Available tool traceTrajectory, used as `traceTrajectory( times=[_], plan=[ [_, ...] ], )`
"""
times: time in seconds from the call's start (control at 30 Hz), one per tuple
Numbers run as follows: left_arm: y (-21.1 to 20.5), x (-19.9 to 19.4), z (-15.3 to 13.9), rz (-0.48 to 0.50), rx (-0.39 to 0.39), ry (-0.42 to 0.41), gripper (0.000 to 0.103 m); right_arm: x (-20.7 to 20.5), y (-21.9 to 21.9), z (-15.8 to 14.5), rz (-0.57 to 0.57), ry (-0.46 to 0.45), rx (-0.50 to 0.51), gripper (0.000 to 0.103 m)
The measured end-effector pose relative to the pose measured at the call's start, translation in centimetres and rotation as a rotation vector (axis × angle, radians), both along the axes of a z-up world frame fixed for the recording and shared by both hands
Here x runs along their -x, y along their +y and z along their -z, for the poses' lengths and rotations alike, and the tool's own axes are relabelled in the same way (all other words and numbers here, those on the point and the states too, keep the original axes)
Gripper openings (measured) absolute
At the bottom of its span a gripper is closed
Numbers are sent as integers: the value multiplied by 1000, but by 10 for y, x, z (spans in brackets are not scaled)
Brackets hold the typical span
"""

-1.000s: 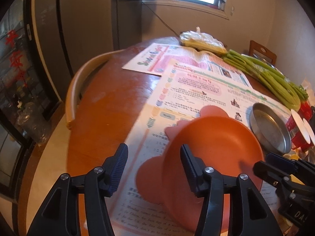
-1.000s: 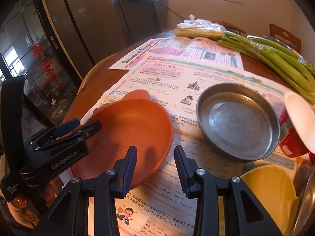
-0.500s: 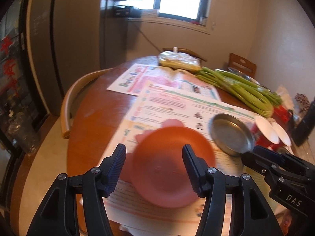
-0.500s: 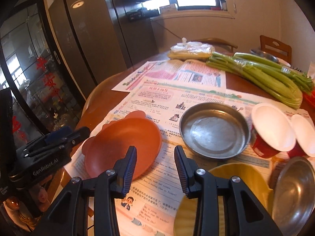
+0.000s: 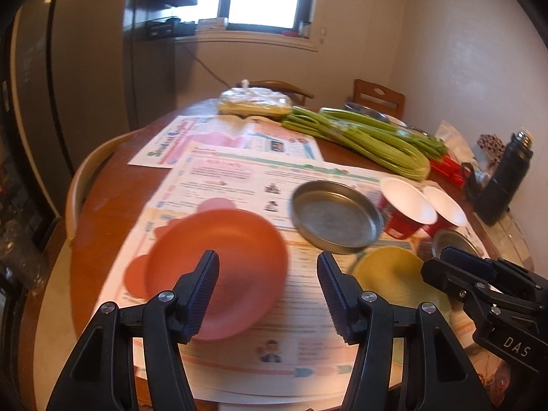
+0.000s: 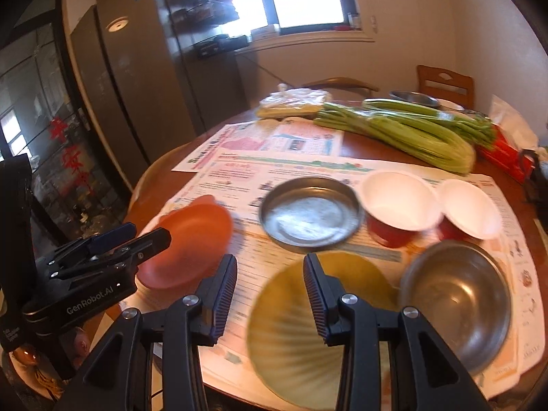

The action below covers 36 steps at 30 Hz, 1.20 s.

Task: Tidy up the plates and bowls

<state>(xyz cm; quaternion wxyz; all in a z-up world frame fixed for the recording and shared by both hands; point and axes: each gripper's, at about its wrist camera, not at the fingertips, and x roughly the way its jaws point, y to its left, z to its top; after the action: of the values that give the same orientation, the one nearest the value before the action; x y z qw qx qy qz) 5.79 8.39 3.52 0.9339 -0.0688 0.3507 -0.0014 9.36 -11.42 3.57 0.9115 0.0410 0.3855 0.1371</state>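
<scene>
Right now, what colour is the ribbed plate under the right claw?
Yellow. The ribbed plate shows best in the right wrist view, beside the steel bowl.

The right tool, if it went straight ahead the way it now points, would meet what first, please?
Most likely the yellow plate: the open right tool points down and forward over its near-left part, with one finger already across it in the picture. Depth is uncertain; a shallower line would land on the newspaper short of the flat metal pan.

On the table lie spread newspapers; on them, left to right in the right wrist view — a plate, a shallow metal pan, two cups side by side. Nearer sit a ridged plate and, right of it, a metal bowl — probably touching. Stalks lie behind.
</scene>
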Motion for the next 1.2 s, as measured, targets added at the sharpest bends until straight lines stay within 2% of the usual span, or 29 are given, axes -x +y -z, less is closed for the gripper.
traceTrajectory(
  times=[0.13,0.4,0.67,0.83,1.07,1.2],
  plan=[
    [-18,-4,3,36,9,4,61,13,-21,-1,38,-5,17,40],
    [-53,-12,17,113,-21,48,61,34,-50,8,92,23,-2,40],
    [-64,-23,34,112,-33,100,61,53,-52,19,100,36,4,40],
    [-66,-34,42,112,-51,122,61,58,-54,34,137,57,63,40],
    [-73,-49,54,139,-66,153,61,53,-63,52,150,127,21,40],
    [-75,-58,58,166,-37,166,61,49,-58,64,138,164,11,40]
  ],
)
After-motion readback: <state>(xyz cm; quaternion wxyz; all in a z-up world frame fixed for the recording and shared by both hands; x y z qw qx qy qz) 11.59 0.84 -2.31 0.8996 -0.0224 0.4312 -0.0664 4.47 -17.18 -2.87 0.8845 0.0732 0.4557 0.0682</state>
